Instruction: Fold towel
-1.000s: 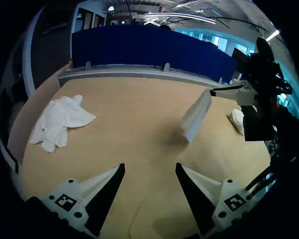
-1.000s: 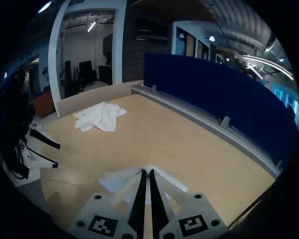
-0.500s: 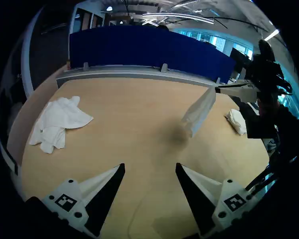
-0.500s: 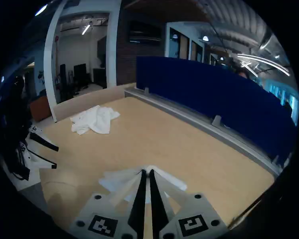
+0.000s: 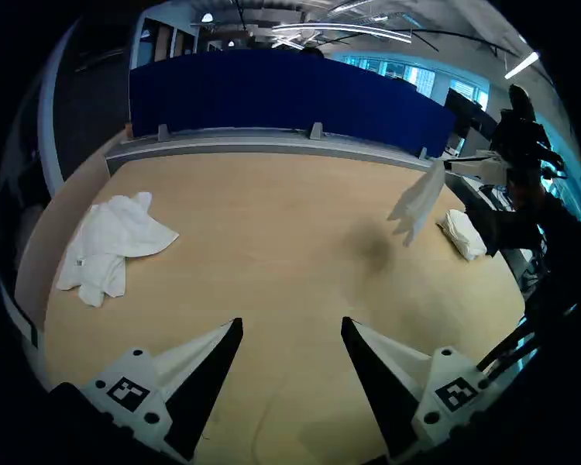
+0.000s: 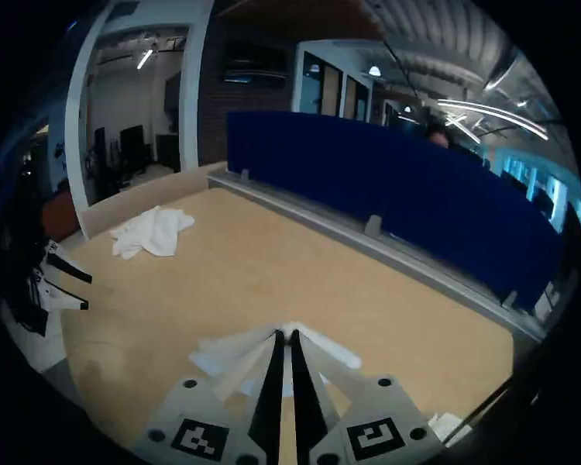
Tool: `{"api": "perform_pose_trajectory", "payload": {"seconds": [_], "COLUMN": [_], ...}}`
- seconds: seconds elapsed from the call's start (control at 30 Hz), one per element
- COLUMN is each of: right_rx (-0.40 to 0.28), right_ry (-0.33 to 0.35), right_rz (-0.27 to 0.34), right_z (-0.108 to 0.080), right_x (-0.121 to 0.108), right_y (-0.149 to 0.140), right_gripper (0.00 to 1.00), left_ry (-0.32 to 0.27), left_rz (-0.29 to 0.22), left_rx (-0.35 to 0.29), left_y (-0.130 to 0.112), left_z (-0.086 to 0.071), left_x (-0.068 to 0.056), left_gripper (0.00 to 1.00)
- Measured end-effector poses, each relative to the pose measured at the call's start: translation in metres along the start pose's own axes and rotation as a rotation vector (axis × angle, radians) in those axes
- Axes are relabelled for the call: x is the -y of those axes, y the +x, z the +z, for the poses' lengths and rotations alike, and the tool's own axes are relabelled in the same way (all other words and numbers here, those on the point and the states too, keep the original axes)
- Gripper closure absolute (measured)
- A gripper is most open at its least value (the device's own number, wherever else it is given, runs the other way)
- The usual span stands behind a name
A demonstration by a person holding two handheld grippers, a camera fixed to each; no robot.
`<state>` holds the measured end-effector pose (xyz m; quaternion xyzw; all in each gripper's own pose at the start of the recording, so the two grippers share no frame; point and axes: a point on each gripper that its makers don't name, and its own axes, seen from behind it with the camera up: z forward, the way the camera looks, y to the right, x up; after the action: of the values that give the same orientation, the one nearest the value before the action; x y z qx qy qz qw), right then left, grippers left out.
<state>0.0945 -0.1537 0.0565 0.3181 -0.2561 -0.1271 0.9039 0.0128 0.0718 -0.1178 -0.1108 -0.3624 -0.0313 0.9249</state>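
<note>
pale wood covers the table (image 5: pixel 275 225), and the one marking on the tools is a square black-and-white coded tag (image 5: pixel 128 391) on each finger base of the left gripper (image 5: pixel 290 364); it carries a pattern, not words. the right gripper (image 6: pixel 284 341) has the same kind of tags (image 6: pixel 372 438) low at 5 and 7 o'clock, partly cut off by the edge of its view.

the left gripper's fingers stand wide apart above bare table, holding nothing. the right gripper's fingers are pressed almost together, pinching a white towel (image 6: pixel 325 355) whose cloth spreads out on both sides of the tips. in the left gripper view that towel (image 5: pixel 418 203) hangs at 2 o'clock from the right gripper (image 5: pixel 476 167), clear of the table, with its shadow on the wood beneath.

a crumpled towel (image 5: pixel 108 244) lies at 9 o'clock near the table's left edge, and a folded towel (image 5: pixel 462 232) lies at 3 o'clock near the right edge. the person (image 5: pixel 538 225) holding the right gripper is dark and hard to make out. a blue partition (image 5: pixel 290 97) runs along the far side at 12 o'clock.

in the right gripper view the left gripper (image 6: pixel 58 279) shows small at 9 o'clock, half lost in shadow.
</note>
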Motion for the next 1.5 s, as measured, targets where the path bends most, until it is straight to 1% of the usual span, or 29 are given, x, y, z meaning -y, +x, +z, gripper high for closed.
{"api": "perform_pose_trajectory", "payload": {"seconds": [0.1, 0.3, 0.47, 0.77, 0.97, 1.1, 1.2, 1.3, 1.5], "right_rx": [0.004, 0.03, 0.048, 0.076, 0.093, 0.101, 0.106, 0.111, 0.124], "right_ry": [-0.02, -0.069, -0.113, -0.193, -0.238, -0.263, -0.272, -0.277, -0.28], "right_rz": [0.014, 0.025, 0.037, 0.06, 0.075, 0.084, 0.093, 0.103, 0.114], "right_z": [-0.009, -0.028, -0.04, -0.058, -0.068, -0.072, -0.075, -0.076, -0.084], "right_x": [-0.024, -0.075, -0.118, -0.19, -0.231, -0.25, -0.26, -0.265, -0.265], "right_y": [-0.006, -0.021, -0.03, -0.042, -0.049, -0.052, -0.056, -0.061, -0.073], "right_gripper": [0.94, 0.94, 0.94, 0.94, 0.94, 0.94, 0.94, 0.94, 0.94], "left_ry": [0.001, 0.002, 0.006, 0.017, 0.02, 0.025, 0.027, 0.025, 0.019], "left_rz": [0.003, 0.005, 0.002, 0.006, 0.005, 0.006, 0.008, 0.009, 0.021], "left_rx": [0.008, 0.022, 0.032, 0.04, 0.043, 0.048, 0.049, 0.051, 0.048], "left_y": [-0.001, -0.002, -0.003, -0.003, -0.003, -0.005, -0.004, -0.003, 0.002], "left_z": [0.001, 0.002, 0.003, 0.005, 0.007, 0.009, 0.009, 0.01, 0.009], "left_x": [-0.002, -0.006, -0.007, -0.009, -0.011, -0.01, -0.011, -0.013, -0.019], "left_gripper": [0.06, 0.06, 0.06, 0.06, 0.06, 0.06, 0.06, 0.06, 0.06]}}
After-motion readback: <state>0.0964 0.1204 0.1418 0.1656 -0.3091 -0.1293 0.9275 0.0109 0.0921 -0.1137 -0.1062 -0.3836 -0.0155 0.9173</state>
